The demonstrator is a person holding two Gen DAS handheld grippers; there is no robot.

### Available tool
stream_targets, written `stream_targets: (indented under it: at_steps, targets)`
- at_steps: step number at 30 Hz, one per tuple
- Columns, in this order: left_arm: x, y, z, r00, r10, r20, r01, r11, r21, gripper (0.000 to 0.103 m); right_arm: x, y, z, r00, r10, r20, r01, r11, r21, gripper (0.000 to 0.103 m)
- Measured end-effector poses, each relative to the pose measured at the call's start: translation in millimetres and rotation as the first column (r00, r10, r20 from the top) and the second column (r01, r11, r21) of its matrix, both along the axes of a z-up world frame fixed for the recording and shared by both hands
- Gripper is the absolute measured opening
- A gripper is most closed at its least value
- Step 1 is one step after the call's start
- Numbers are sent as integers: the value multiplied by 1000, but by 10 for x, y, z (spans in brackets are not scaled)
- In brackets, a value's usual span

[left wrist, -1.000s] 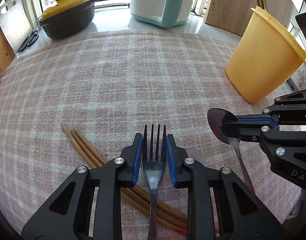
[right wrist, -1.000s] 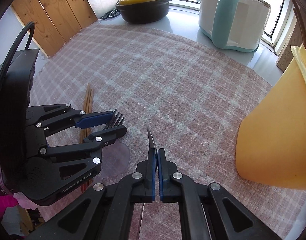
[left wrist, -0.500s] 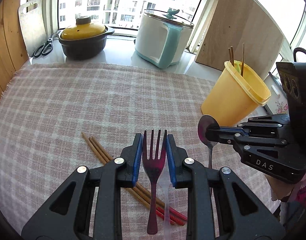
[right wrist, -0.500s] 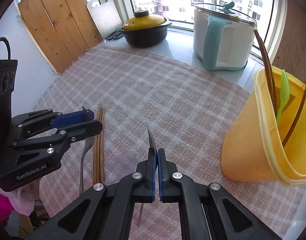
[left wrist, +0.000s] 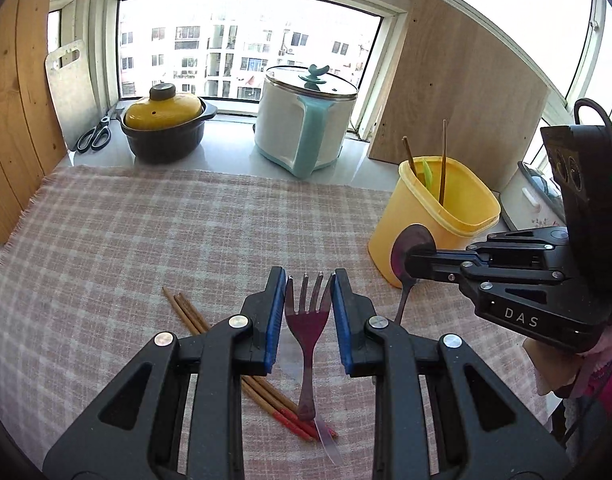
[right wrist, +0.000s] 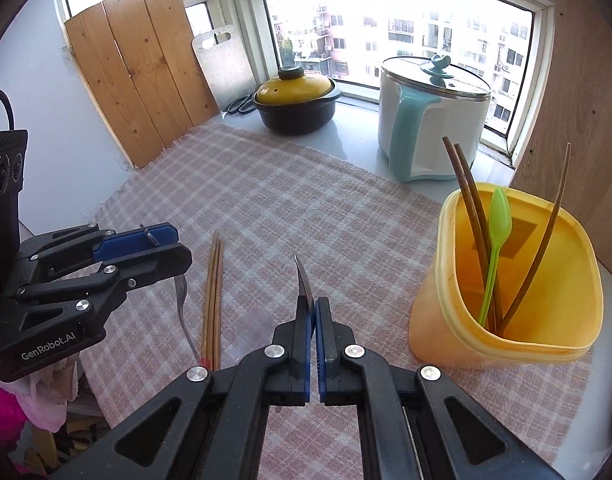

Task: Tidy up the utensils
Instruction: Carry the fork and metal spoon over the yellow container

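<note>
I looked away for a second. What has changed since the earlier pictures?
Both grippers rose off the cloth: the left gripper lifted the fork, the right gripper lifted the spoon. Both grips are unchanged. The chopsticks and the yellow holder stayed put.

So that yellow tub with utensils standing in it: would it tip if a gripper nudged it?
Probably it tips easily. The tub is tall, looks like thin plastic, and holds only chopsticks and a green spoon, so it seems light. It is wider at the rim than the base, and the cloth underneath may grip rather than let it slide.
</note>
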State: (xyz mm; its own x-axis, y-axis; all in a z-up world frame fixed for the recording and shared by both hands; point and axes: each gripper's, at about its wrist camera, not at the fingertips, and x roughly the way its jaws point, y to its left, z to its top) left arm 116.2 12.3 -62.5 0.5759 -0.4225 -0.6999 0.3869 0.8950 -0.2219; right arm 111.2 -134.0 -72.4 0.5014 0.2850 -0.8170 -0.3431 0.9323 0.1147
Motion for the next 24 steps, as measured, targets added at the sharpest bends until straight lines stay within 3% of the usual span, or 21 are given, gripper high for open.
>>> stream_targets:
  at_steps: [11, 24]
  targets:
    - [-76, -174, 91, 1000, 27, 6, -27, 1000, -7, 22, -112, -213, 170, 1000, 21, 21, -21, 1000, 9, 0]
    - [-87, -498, 529, 999, -28, 32, 29, 999, -25, 22, -179, -560, 620, 997, 47, 61, -47, 999, 7, 0]
